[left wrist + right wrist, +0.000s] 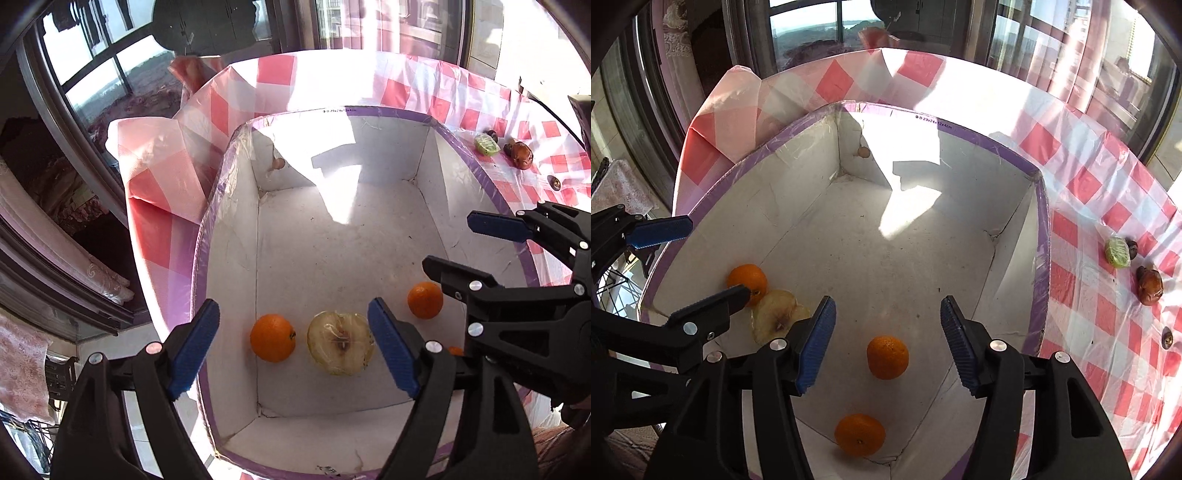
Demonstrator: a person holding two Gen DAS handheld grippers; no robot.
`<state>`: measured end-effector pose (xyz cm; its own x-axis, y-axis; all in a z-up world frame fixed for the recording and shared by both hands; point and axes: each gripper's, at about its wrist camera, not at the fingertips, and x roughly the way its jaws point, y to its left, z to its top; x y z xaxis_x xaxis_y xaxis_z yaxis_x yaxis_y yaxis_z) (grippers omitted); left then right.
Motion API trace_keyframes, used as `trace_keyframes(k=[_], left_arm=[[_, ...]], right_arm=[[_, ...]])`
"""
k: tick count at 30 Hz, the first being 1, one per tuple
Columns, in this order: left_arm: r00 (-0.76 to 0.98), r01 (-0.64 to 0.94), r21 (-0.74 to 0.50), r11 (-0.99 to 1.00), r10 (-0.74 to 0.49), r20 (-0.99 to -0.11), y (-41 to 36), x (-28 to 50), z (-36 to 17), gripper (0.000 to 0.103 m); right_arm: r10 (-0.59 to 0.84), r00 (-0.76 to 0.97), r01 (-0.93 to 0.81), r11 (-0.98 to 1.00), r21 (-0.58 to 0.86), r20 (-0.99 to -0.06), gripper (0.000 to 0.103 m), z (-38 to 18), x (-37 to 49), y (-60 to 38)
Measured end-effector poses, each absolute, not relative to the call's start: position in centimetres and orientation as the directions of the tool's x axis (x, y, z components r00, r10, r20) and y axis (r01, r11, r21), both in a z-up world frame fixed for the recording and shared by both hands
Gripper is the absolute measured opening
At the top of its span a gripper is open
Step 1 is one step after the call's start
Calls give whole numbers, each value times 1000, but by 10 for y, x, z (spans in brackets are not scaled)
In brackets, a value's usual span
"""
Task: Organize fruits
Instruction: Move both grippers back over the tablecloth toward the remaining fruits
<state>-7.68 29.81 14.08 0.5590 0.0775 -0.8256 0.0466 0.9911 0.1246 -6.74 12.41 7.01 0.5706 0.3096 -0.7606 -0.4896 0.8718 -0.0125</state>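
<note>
A white cardboard box with a purple rim (480, 173) (1043, 236) stands on the checked tablecloth. In it lie an orange (272, 342) (748, 281), a wrapped apple half (340, 343) (775, 319) beside it, a second orange (424, 300) (887, 356) and a third orange (859, 434). My left gripper (293, 347) is open and empty above the apple half and first orange. My right gripper (888, 341) is open and empty above the second orange; it also shows in the left wrist view (461, 247).
On the cloth right of the box lie a green wrapped fruit (1117, 252) (485, 143), a brown dried fruit (1150, 285) (520, 155) and small dark pieces (1167, 338). A window and the table's edge are behind and to the left.
</note>
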Motion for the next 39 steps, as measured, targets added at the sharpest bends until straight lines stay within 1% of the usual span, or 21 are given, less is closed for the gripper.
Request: trace_keyframes(k=[1, 3, 4, 5, 7, 8, 10, 12, 14, 17, 21, 24, 27, 29, 33, 39], left_arm=[[579, 28, 119, 992, 82, -811, 293, -78, 146, 92], [619, 2, 110, 994, 85, -781, 279, -78, 158, 95], [640, -2, 104, 995, 82, -764, 269, -77, 163, 99], [659, -3, 106, 994, 81, -747, 259, -77, 168, 100], [701, 15, 123, 992, 77, -709, 232, -78, 178, 100], [719, 28, 141, 990, 78, -691, 216, -78, 182, 100], [749, 60, 185, 981, 78, -658, 183, -78, 187, 101], [769, 119, 213, 970, 45, -637, 146, -79, 189, 101], [772, 188, 230, 955, 1, -635, 111, -80, 187, 101], [743, 287, 251, 924, -50, -667, 61, -79, 174, 101], [639, 374, 206, 904, -90, -764, 11, -72, 138, 101], [543, 385, 166, 908, -78, -836, -14, -65, 100, 101], [454, 372, 139, 918, -50, -889, -32, -62, 66, 101], [416, 359, 126, 925, -38, -908, -42, -62, 50, 101], [384, 348, 140, 927, -5, -923, -57, -66, 32, 101], [343, 290, 168, 942, 61, -937, -57, -66, 21, 101]], right_arm=[[320, 592, -481, 877, -5, -740, 62, 77, -68, 113], [327, 635, -454, 891, 5, -700, 66, 88, -70, 89], [327, 655, -438, 899, 10, -681, 69, 93, -71, 76], [323, 674, -419, 908, 16, -665, 70, 97, -70, 60], [302, 707, -372, 928, 26, -639, 78, 101, -70, 27], [290, 719, -350, 936, 32, -632, 80, 101, -69, 12], [249, 731, -297, 954, 33, -635, 85, 98, -67, -20], [202, 723, -248, 969, 26, -660, 86, 88, -64, -51], [157, 709, -194, 981, 25, -687, 86, 75, -62, -82], [98, 681, -123, 992, 19, -725, 86, 55, -59, -125], [17, 640, -41, 999, -12, -768, 86, 26, -56, -176], [-18, 599, 6, 1000, -18, -800, 86, -1, -52, -215], [-67, 570, 43, 998, -52, -819, 86, -24, -45, -245], [-92, 569, 63, 996, -69, -817, 85, -34, -37, -262], [-150, 587, 125, 988, -95, -796, 84, -46, -4, -293], [-261, 615, 294, 952, -91, -744, 84, -49, 62, -337]])
